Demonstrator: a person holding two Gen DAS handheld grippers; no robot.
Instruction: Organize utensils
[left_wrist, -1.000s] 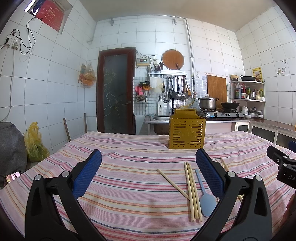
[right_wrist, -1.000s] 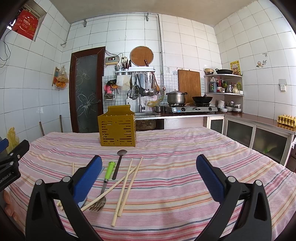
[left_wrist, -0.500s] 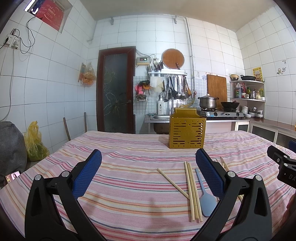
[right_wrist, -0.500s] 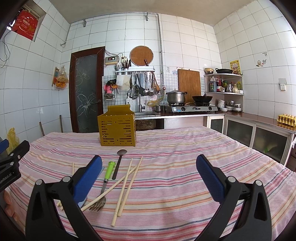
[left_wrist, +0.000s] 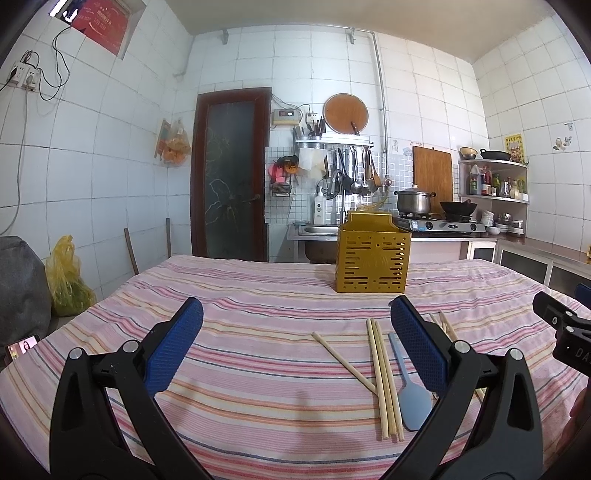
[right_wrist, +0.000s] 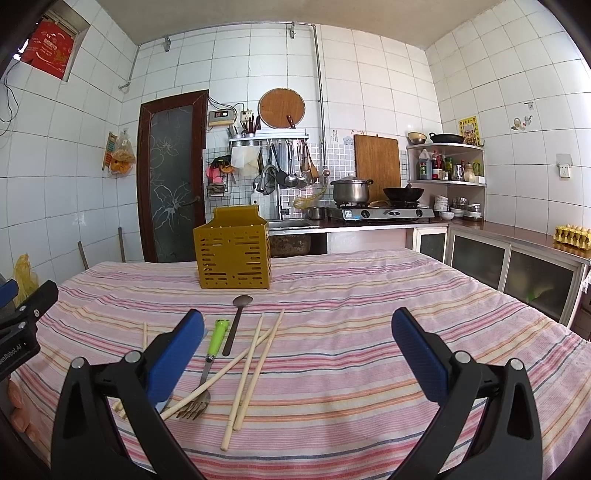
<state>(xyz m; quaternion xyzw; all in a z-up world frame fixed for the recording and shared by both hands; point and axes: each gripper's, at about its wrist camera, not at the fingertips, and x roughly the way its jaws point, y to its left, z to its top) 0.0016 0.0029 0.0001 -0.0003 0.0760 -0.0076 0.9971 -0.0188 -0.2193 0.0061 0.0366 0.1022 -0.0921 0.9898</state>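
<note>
Striped cloth (left_wrist: 240, 398) covers the table; both the left gripper (left_wrist: 295, 339) and right gripper (right_wrist: 297, 343) hover wide open, empty — nothing collected yet. Chopsticks (right_wrist: 255, 365), fork (right_wrist: 212, 360), spoon (right_wrist: 236, 321) lie before the yellow caddy (right_wrist: 234, 254) — next, probably close on one.

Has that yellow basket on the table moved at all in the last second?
No. The yellow utensil basket sits at the same spot on the striped tablecloth, still lined up beneath the stove behind it.

Yellow utensil holder (right_wrist: 233, 254) standing upright at the far middle of the striped tablecloth (right_wrist: 369, 332), bare cloth right of it, chopsticks (right_wrist: 255, 354), fork (right_wrist: 207, 369) and spoon (right_wrist: 236, 321) scattered just before it, bare cloth left of it.
</note>
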